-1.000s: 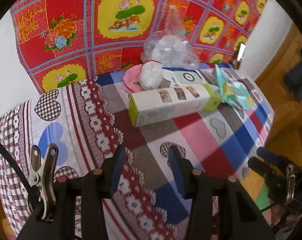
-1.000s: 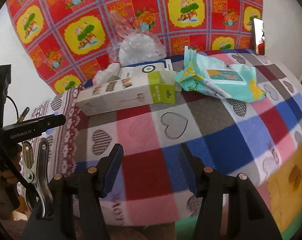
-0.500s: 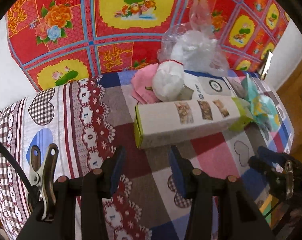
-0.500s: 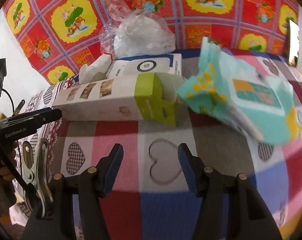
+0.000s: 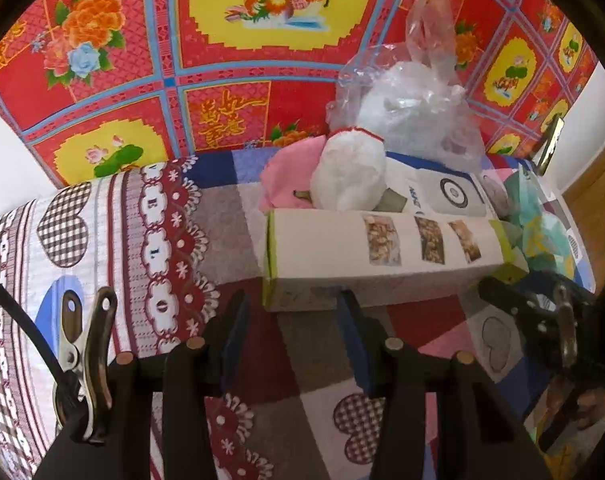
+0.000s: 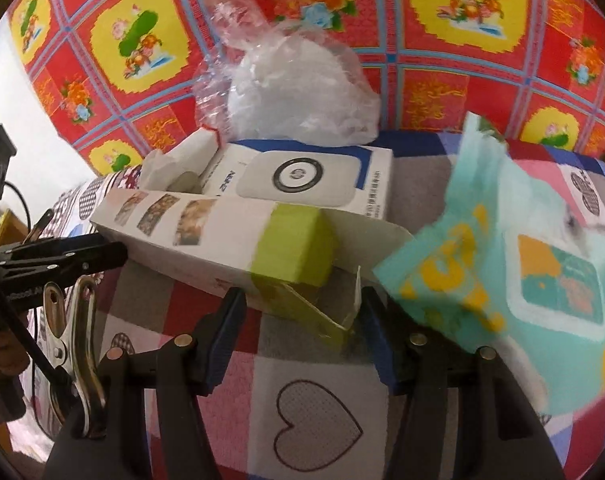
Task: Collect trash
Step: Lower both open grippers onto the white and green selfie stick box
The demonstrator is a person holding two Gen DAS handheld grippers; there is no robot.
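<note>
Trash heaped at the back of a bed spread with a patchwork heart quilt point(image 5: 398, 320); behind, a red and yellow floral cloth point(image 5: 222, 80). At the front of the heap, a long white carton point(image 5: 326, 256) with 3 small photos and a lime-green end, lying on its side; open green flaps point(image 6: 314, 308) toward the right-hand tongs. Behind the carton, a flat white box point(image 6: 314, 178) with a round ring print; touching it, a white wad point(image 5: 348, 176) over pink paper point(image 5: 286, 170); above, a clear plastic bag point(image 5: 414, 108). Just right of the carton, a teal wipes pack point(image 6: 534, 276), blurred. Left gripper point(image 5: 292, 320) released, empty, just short of the carton's near side. Right gripper point(image 6: 302, 322) released, flaps between the parted pads, no squeeze visible.
</note>
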